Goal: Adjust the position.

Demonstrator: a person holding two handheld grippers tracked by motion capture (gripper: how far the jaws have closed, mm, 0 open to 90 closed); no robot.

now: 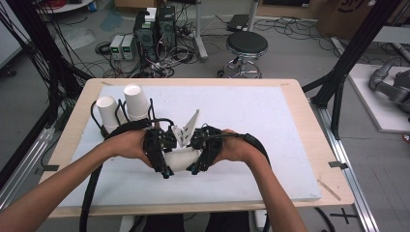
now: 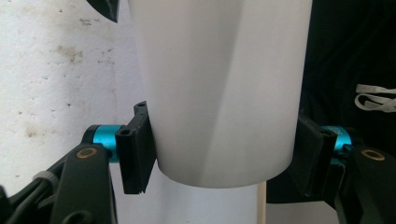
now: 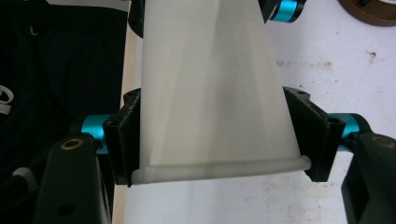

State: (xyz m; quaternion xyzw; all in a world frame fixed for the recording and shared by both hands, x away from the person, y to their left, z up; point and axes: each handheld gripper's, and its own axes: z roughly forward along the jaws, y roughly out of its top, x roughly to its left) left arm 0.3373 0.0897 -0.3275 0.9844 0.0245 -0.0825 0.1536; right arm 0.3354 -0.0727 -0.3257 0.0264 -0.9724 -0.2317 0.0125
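white tapered paper cup [image 1: 183,158] held sideways near the middle of the white foam board [image 1: 270,145], just above it, between two hand-held tools. left gripper [image 2: 219,154] clamped across the cup's narrow closed base; right gripper [image 3: 219,144] clamped at the wide rolled rim. gripped at both ends, likely to pull nested cups apart or to steady for a hand-over; cannot tell which. plain matte wall, faint creases, rim bead intact, slightly squeezed. two more upturned white paper cups [image 1: 126,107] standing far left, well apart.
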